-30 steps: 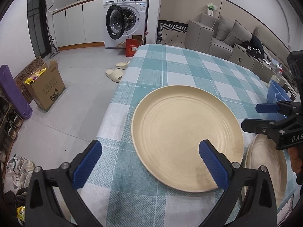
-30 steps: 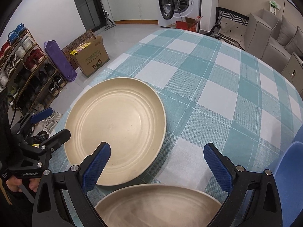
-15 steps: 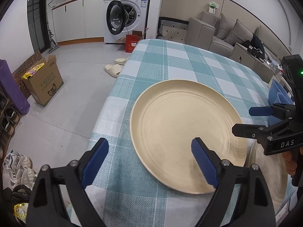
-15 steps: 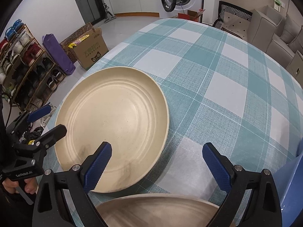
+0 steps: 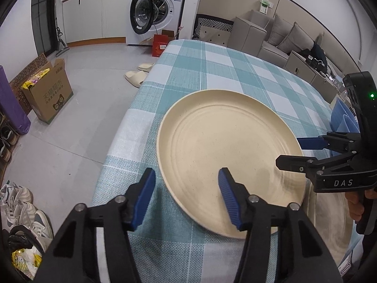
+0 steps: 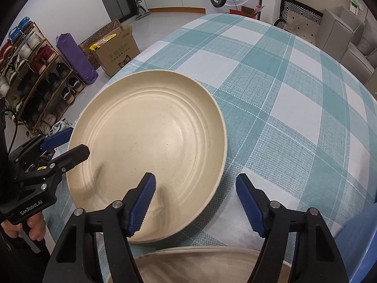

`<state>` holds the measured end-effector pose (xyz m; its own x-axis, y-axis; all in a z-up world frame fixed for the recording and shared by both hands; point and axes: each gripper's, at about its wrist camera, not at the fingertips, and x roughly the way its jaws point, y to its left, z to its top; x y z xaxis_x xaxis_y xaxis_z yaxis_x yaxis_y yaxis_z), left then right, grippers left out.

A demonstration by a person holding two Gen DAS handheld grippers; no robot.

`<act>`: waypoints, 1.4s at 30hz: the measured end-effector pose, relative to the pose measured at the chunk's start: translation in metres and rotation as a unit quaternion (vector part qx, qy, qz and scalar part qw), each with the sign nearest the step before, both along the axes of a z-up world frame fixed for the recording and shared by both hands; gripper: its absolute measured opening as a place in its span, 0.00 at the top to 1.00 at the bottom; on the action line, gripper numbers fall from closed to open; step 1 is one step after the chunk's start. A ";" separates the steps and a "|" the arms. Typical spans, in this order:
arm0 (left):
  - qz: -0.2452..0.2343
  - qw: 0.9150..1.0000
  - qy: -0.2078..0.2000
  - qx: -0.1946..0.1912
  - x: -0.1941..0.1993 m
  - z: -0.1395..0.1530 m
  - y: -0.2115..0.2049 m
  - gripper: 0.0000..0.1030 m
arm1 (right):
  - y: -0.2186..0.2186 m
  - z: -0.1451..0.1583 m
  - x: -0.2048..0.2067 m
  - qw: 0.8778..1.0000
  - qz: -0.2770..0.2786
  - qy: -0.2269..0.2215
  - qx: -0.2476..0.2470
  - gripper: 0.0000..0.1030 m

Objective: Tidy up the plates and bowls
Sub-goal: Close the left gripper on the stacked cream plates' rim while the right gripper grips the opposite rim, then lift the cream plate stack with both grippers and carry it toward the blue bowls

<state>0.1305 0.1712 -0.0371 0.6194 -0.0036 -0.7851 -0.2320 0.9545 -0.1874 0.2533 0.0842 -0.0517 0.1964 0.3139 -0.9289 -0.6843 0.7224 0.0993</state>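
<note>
A large cream plate (image 5: 226,151) lies on the teal-checked table (image 5: 212,75) near its left edge. My left gripper (image 5: 186,200) straddles the plate's near-left rim, one pad over the cloth and one over the plate; its jaws are closing and no pad presses on the rim. The right gripper (image 6: 195,202) straddles the same cream plate (image 6: 150,141) at its near-right rim, its jaws also closing with a gap on both sides. Each gripper shows in the other's view: the right gripper (image 5: 299,153) and the left gripper (image 6: 70,145). A second beige plate (image 6: 200,268) lies just below the right gripper.
Blue dishes (image 5: 341,120) stand at the table's right side, seen too as a blue dish (image 6: 358,254). Off the table's left edge are a cardboard box (image 5: 49,94), a shoe rack (image 6: 35,77), slippers (image 5: 136,75) and a washing machine (image 5: 155,11). A sofa (image 5: 271,35) stands behind.
Both grippers' jaws have narrowed a good deal. The right gripper has sunk closer to the cream plate, which now fills more of its view. The plate itself has not moved.
</note>
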 end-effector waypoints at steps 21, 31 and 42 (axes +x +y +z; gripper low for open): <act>0.001 1.000 0.010 0.017 -0.001 -0.001 -0.003 0.64 | -0.001 0.000 -0.010 0.999 0.012 -0.037 -0.015 0.68; 0.005 1.000 -0.001 0.022 -0.003 0.006 -0.004 0.64 | -0.004 0.010 -0.015 0.998 0.015 -0.057 -0.002 0.68; 0.001 0.999 -0.021 0.028 -0.010 0.023 -0.009 0.64 | -0.010 0.025 -0.020 0.997 0.016 -0.077 0.007 0.68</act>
<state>0.1209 0.1621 -0.0144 0.6521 0.0405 -0.7570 -0.2269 0.9632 -0.1438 0.2335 0.0745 -0.0267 0.3256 0.3353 -0.8841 -0.7153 0.6988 0.0016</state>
